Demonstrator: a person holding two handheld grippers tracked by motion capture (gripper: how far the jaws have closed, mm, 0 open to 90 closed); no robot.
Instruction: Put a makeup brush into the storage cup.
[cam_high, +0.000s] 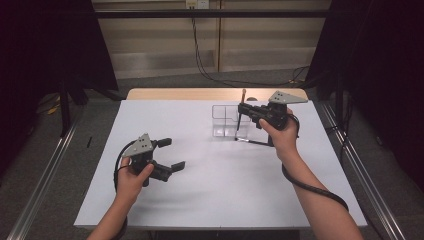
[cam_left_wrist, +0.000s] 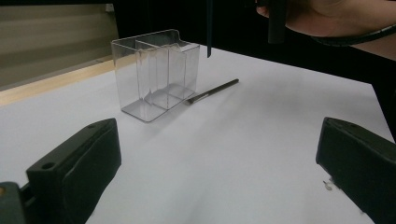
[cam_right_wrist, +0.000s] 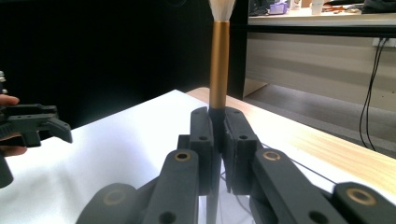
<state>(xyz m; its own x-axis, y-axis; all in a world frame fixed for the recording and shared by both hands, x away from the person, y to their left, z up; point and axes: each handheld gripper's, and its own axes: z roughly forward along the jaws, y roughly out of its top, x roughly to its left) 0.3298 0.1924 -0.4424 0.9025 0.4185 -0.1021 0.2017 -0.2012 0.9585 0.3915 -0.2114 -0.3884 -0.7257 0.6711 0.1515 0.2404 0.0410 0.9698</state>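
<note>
Overhead light even, soft — white table (cam_high: 200, 190) bright, near blown out in both gripper views. Surroundings fall to near black behind dark curtains (cam_high: 45, 45). Shadows faint, diffuse under clear plastic organizer (cam_left_wrist: 154, 74). High view low-resolution, slightly soft. Right gripper view — near jaws blurred, gold brush ferrule (cam_right_wrist: 219, 65) sharper, bristle tip overexposed.

Gold-ferruled brush (cam_right_wrist: 218, 65) upright, over clear organizer (cam_high: 225, 120)
</note>
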